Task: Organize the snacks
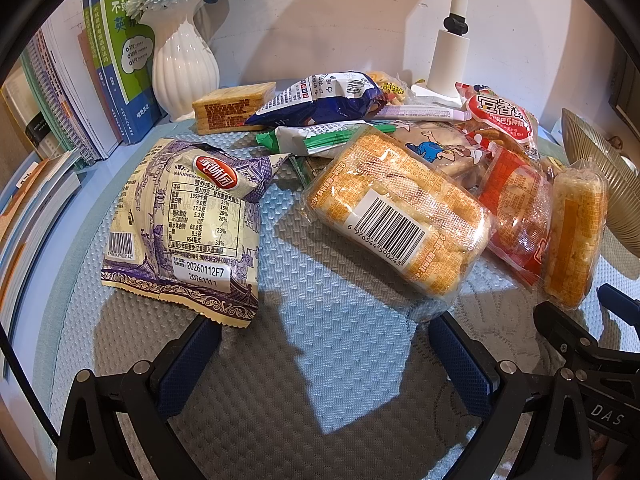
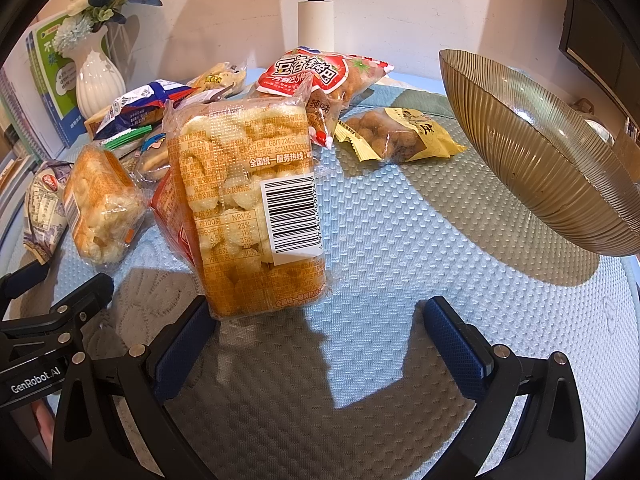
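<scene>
Hovering w/ both jaws spread and empty, left gripper (image 1: 324, 344) and right gripper (image 2: 320, 328) face snacks heaped mid-mat (image 2: 400, 248), rice cracker pack (image 2: 248, 208) nearest right gripper, ribbed glass bowl (image 2: 540, 152) at mat's right edge prob. the drop spot.

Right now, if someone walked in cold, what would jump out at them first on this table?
Probably the jumble of snack packets across the blue quilted mat, above all the clear orange-printed puffed-rice pack with a barcode nearest the open right gripper. Next, the ribbed amber glass bowl at the right, seemingly empty, and the white fluted vase of pale flowers at the back left beside the books.
</scene>
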Demonstrator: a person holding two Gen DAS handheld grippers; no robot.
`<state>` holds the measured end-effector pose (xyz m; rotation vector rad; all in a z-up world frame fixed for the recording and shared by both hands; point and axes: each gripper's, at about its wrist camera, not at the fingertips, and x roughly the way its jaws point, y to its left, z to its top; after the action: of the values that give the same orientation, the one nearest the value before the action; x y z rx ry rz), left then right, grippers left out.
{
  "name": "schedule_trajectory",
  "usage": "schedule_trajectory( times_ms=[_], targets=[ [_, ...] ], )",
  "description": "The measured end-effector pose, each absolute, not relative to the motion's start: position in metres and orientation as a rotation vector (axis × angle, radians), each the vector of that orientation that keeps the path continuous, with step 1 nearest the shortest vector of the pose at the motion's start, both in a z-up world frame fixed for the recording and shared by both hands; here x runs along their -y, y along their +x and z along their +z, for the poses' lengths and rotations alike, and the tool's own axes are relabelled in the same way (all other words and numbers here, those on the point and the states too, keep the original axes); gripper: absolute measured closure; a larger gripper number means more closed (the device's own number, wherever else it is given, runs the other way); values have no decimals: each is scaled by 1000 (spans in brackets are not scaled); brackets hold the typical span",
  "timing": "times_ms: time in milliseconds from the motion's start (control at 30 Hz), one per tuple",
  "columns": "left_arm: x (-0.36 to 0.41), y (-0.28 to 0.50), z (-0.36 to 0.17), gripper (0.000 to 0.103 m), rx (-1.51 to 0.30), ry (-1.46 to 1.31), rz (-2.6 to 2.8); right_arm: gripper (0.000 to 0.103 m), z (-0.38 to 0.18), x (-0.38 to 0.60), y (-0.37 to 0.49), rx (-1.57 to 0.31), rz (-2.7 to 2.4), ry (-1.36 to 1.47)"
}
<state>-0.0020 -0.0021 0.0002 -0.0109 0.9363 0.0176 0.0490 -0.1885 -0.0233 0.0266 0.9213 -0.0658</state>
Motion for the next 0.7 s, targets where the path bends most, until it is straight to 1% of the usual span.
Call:
schedule_trajectory(
  times_ms=[533,600,700],
  targets=[
    [-5,-6,2,0,-954,-1,-47,0,-20,192,45,-915,-11,51],
    [-13,-13,4,0,-957,-4,-91,0,-14,204,32,-870,85,155],
    [-42,-26,13,0,-954,-87,-137,0,-8,229,18,-805,250,372]
  ],
)
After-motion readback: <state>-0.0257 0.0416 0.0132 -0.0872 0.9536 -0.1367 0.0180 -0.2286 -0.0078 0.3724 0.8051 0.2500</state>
